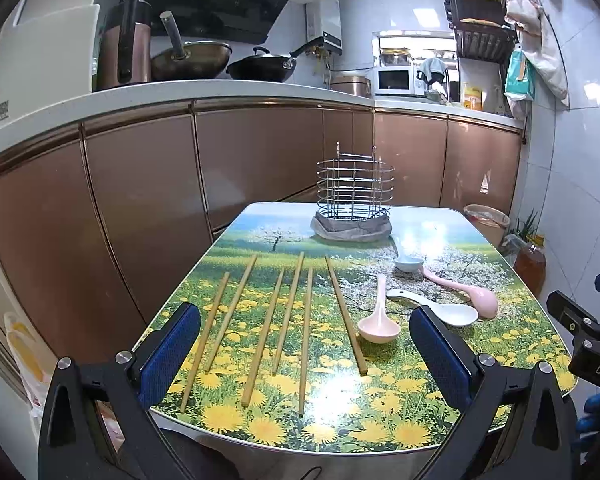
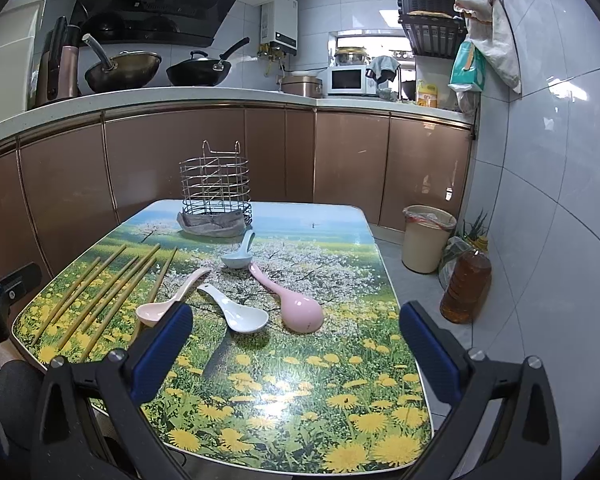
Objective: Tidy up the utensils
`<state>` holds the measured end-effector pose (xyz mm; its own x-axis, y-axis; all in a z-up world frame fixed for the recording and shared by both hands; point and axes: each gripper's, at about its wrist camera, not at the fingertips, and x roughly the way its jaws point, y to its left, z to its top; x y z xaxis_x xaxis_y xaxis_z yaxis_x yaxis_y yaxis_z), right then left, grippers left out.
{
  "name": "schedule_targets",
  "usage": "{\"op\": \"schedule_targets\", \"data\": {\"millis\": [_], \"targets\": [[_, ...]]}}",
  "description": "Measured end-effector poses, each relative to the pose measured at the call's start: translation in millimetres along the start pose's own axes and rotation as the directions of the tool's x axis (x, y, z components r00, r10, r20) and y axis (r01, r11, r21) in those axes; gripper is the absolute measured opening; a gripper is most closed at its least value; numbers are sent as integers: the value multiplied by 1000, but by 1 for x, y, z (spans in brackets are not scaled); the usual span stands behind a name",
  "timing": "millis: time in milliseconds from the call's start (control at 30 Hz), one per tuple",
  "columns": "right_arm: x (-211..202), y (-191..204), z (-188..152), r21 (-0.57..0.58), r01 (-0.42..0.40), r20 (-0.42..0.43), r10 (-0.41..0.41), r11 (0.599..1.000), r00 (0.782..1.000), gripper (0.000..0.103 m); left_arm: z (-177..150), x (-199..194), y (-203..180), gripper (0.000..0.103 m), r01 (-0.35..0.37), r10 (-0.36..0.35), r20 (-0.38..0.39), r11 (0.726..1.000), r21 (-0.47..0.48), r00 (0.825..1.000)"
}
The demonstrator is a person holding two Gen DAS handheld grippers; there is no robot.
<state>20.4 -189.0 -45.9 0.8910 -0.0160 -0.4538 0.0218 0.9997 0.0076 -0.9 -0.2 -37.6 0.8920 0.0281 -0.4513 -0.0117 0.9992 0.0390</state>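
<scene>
1. Your left gripper (image 1: pixel 304 334) is spread wide and holds nothing; it hovers over the near edge of the bench (image 1: pixel 499 360), lined up with the chopsticks (image 1: pixel 288 312).
2. Your right gripper (image 2: pixel 296 332) is likewise agape and empty, above the near right part of the bench.
3. Six chopsticks lie side by side along the left half, roughly parallel, probably so each can be pinched singly.
4. Four spoons (image 2: pixel 240 312) lie loosely together mid-bench: two pink, one white, one blue, the blue nearest the holder.
5. The wire holder (image 2: pixel 214 186) stands upright at the far edge on a grey cloth (image 2: pixel 204 226), likely to catch drips. It looks empty, so sorting has not begun.
</scene>
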Motion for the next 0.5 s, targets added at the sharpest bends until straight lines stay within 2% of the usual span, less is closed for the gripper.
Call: {"op": "schedule_targets", "data": {"millis": [500], "targets": [[17,-10,3,-14,-99,-58,98,995,994,103,0,22,3,103,15,-15,-77,1000,-8,997]]}}
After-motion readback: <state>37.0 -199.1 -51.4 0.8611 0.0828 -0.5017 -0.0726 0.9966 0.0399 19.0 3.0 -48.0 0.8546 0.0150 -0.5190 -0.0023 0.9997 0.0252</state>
